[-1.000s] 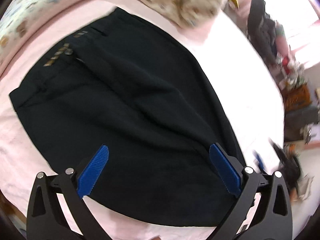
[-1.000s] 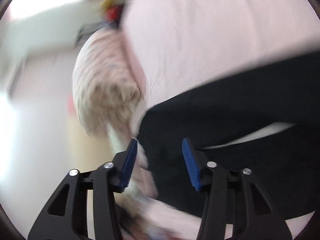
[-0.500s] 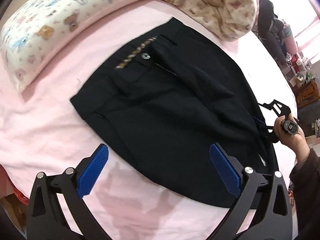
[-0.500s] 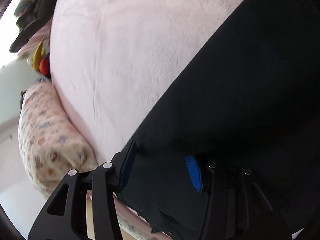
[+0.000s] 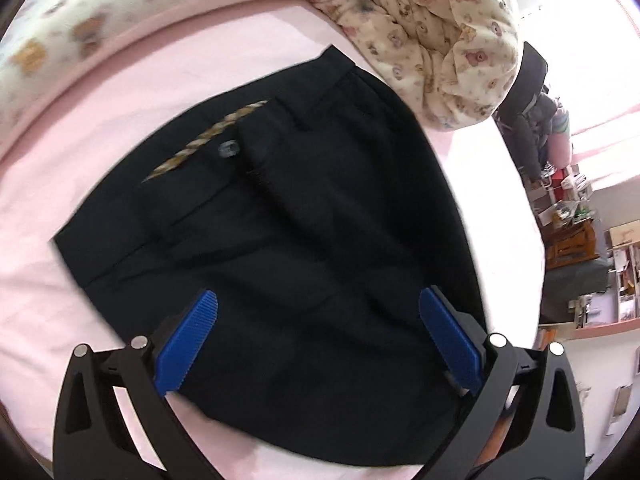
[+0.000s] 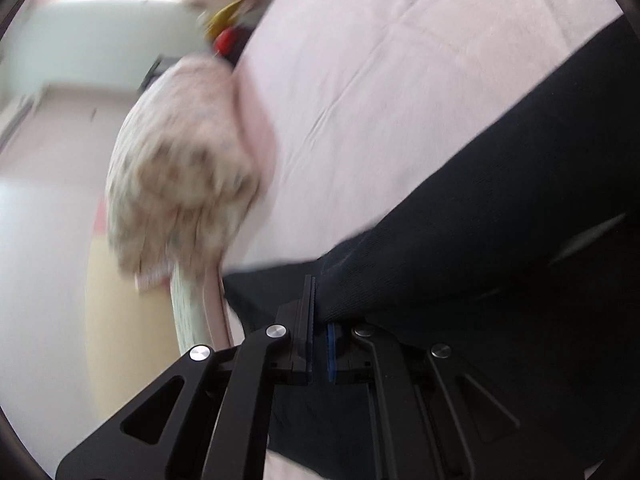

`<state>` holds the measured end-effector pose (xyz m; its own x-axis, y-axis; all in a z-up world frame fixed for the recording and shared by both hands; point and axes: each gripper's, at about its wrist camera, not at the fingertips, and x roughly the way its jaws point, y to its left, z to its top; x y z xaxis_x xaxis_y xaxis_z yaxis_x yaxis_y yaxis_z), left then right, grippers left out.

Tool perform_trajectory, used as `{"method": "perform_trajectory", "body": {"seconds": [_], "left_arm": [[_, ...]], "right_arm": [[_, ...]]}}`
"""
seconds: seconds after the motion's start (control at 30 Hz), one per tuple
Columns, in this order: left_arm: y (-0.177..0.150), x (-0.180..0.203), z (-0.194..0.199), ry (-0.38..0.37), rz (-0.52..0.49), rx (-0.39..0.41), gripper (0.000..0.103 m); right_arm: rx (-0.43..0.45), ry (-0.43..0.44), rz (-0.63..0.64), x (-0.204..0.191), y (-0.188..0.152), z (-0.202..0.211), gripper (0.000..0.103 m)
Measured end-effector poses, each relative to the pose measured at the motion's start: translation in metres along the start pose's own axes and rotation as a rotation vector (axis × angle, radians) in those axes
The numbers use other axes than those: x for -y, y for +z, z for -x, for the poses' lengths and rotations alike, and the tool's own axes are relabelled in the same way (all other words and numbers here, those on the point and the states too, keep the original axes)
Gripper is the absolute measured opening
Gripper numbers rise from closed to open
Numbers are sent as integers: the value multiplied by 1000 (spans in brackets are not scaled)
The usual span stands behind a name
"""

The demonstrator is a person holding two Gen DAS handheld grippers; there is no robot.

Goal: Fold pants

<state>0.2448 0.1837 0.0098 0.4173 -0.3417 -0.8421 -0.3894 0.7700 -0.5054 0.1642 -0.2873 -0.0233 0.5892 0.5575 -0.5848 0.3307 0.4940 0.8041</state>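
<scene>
**Right tongs only have a thin bite of the pants, this could slip**

The right tongs point(image 6: 318, 320) are pinched tight on a fold of the black woven dress pants point(image 6: 500, 220), right at the cloth's edge. Only a small bit of fabric sits between the blue ribbed pads point(image 6: 308, 312), so if the hand drags sideways quickly I'd bet the cloth just pulls out, or only the top layer comes along and the layer under it stays put, leaving a crooked fold

The left tongs point(image 5: 318, 336) are spread wide and holding nothing, hovering above the lower part of the pants point(image 5: 280, 240). With nothing pinning that side, the whole garment could slide across the pink bed sheet point(image 5: 48, 184) instead of folding over

The pants lie mostly flat on the bed, waistband with its tan striped lining point(image 5: 208, 140) and grey button point(image 5: 228, 149) toward the pillows. The crumpled cream bear-print blanket point(image 5: 432, 40) touches the top corner of the waistband, so a swing that way might snag on it or dump the fold on top of it

The right-hand view is blurry, so I can't tell exactly how many layers are in the pinch
</scene>
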Motion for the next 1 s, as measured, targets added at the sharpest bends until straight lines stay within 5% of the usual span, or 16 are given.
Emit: {"method": "perform_trajectory", "body": {"seconds": [0.17, 0.37, 0.57, 0.7, 0.8, 0.83, 0.93, 1.0], "left_arm": [[36, 32, -31, -5, -20, -40, 101], [81, 63, -74, -71, 30, -137, 101], [104, 92, -107, 87, -13, -186, 101], [109, 84, -121, -93, 123, -244, 101], [117, 95, -123, -209, 101, -215, 100], [119, 100, -126, -204, 68, -219, 97], [123, 106, -140, -132, 29, -247, 61], [123, 100, -148, -100, 57, -261, 58]], "right_arm": [[-54, -70, 180, -7, -51, 18, 5], [-41, -71, 159, -8, -52, 12, 5], [-17, -70, 161, -12, -50, 4, 5], [-16, -71, 156, -10, -52, 2, 5], [-15, -71, 169, -9, -53, 3, 5], [-15, -69, 169, -9, -52, 3, 5], [-14, -61, 165, -8, -51, 2, 5], [-14, -55, 163, -8, -50, 2, 5]]}}
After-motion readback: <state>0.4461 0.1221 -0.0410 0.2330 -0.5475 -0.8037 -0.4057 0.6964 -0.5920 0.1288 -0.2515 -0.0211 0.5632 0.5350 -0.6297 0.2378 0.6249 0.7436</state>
